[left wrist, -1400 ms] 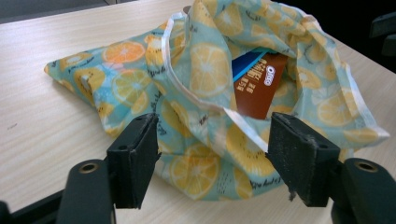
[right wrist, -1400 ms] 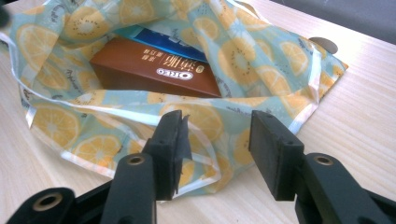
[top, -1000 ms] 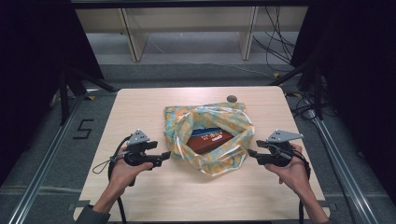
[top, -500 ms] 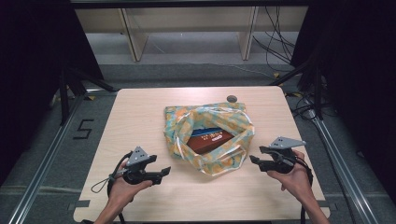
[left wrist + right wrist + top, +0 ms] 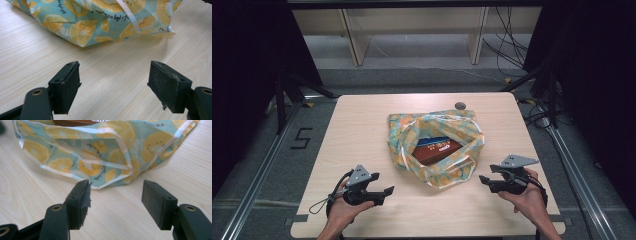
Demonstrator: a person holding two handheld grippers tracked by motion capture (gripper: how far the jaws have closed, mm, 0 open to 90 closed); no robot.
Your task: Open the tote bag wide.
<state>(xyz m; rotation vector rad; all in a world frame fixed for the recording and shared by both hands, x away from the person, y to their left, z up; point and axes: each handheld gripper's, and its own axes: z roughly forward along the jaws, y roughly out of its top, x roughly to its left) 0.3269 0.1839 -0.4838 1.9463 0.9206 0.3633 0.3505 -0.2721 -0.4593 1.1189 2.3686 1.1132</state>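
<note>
A fruit-print bag point(image 5: 437, 145) with orange slices on pale blue lies open in the middle of the table point(image 5: 362, 130). Inside it lies a brown box point(image 5: 437, 151) on top of something blue. My left gripper point(image 5: 388, 191) is near the front edge, left of the bag, open and empty; its view looks at the bag point(image 5: 100, 22) across bare wood between the spread jaws point(image 5: 113, 85). My right gripper point(image 5: 483, 179) sits at the front right, open, close to the bag's near corner point(image 5: 105, 162), with a strip of the box point(image 5: 75, 122) at the top edge.
A small dark round thing point(image 5: 460, 105) sits on the table's far edge behind the bag. Metal rails point(image 5: 257, 165) run along both sides of the table, cables trail at the far right, and a shelf frame point(image 5: 412, 30) stands behind.
Both grippers have drawn back from the bag toward the front edge of the table. The left one moved farther, down and away from the bag's side. The bag has not moved.
</note>
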